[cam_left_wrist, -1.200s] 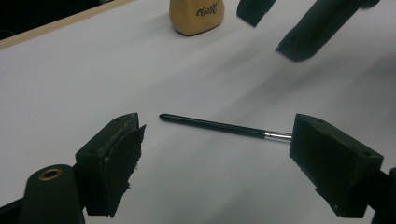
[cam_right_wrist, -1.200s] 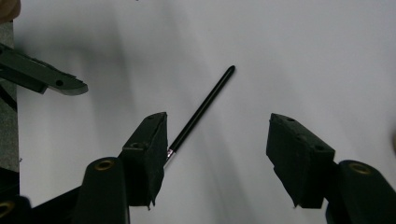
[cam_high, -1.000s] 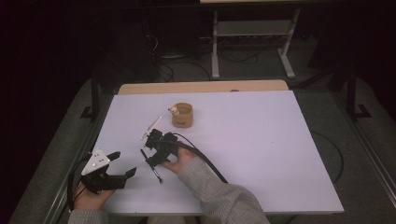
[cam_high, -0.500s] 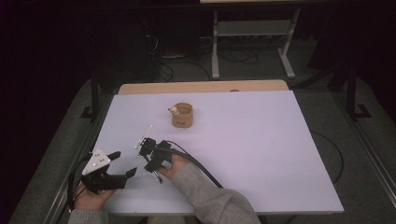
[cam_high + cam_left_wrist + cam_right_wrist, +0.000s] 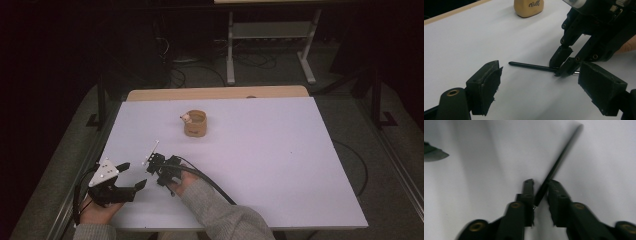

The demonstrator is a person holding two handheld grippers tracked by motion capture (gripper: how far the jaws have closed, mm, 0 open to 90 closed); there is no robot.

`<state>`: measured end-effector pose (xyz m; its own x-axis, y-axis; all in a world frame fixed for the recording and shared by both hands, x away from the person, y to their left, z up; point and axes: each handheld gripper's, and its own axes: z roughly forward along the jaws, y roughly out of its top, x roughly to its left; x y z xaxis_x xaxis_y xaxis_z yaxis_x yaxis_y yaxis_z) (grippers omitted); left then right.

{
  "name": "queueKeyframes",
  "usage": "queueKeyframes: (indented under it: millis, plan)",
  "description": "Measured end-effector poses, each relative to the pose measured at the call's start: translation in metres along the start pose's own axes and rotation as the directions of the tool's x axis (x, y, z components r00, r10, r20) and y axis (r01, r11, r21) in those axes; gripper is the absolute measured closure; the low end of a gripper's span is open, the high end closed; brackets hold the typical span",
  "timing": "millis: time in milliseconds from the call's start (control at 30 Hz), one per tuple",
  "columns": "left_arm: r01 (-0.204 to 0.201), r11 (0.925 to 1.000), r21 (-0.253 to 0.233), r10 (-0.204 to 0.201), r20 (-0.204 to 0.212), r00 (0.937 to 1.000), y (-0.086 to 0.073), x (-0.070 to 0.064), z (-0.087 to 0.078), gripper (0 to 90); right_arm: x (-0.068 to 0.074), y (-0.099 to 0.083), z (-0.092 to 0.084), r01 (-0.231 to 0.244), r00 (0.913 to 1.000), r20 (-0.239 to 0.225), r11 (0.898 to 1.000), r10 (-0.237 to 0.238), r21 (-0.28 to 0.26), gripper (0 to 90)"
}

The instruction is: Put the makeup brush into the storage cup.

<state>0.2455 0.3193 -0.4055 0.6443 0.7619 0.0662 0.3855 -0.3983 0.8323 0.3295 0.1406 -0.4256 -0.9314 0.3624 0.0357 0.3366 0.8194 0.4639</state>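
A thin black rod (image 5: pixel 529 65) lies flat on the white table (image 5: pixel 275 160), and from above it shows as a pale line (image 5: pixel 151 150). My right gripper (image 5: pixel 540 185) points down at the table. Its jaws have just been closing and are now shut on the rod (image 5: pixel 561 157) near one end. The same gripper (image 5: pixel 564 67) stands just ahead of my left one, its tips on the table. My left gripper (image 5: pixel 134 175) rests at the front left, open with nothing between its jaws (image 5: pixel 540 72). The right gripper (image 5: pixel 152 164) is just to its right.
A tan cup (image 5: pixel 195 123) with something small and pale at its rim stands behind the grippers, toward the middle of the table. It has dark lettering on its side (image 5: pixel 529 7). A wooden strip runs along the table's far edge (image 5: pixel 215 93).
The right hand has dropped and shifted toward the front left, and the pale line of the rod has shifted with it. The left gripper has stayed put.
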Motion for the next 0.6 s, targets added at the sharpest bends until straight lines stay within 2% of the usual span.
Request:
queueKeyframes:
  millis: [200, 567, 600]
  plan:
    - [-0.012, 0.9999, 0.011, 0.012, -0.001, 0.9999, 0.0, -0.001, 0.002, 18.5, 0.0, 0.0, 0.0, 0.02, 0.9998, 0.004, 1.0, -0.02, 0.0, 83.1]
    - [-0.039, 0.9992, 0.001, 0.039, 0.018, 0.9991, 0.003, -0.003, 0.003, 20.6, -0.01, -0.005, -0.004, 0.024, 0.9976, -0.064, 0.999, -0.026, -0.034, 83.4]
    - [-0.051, 0.9987, 0.001, 0.051, 0.019, 0.9985, 0.004, -0.003, 0.003, 21.0, -0.011, -0.005, -0.006, 0.022, 0.9969, -0.075, 0.999, -0.025, -0.041, 83.3]
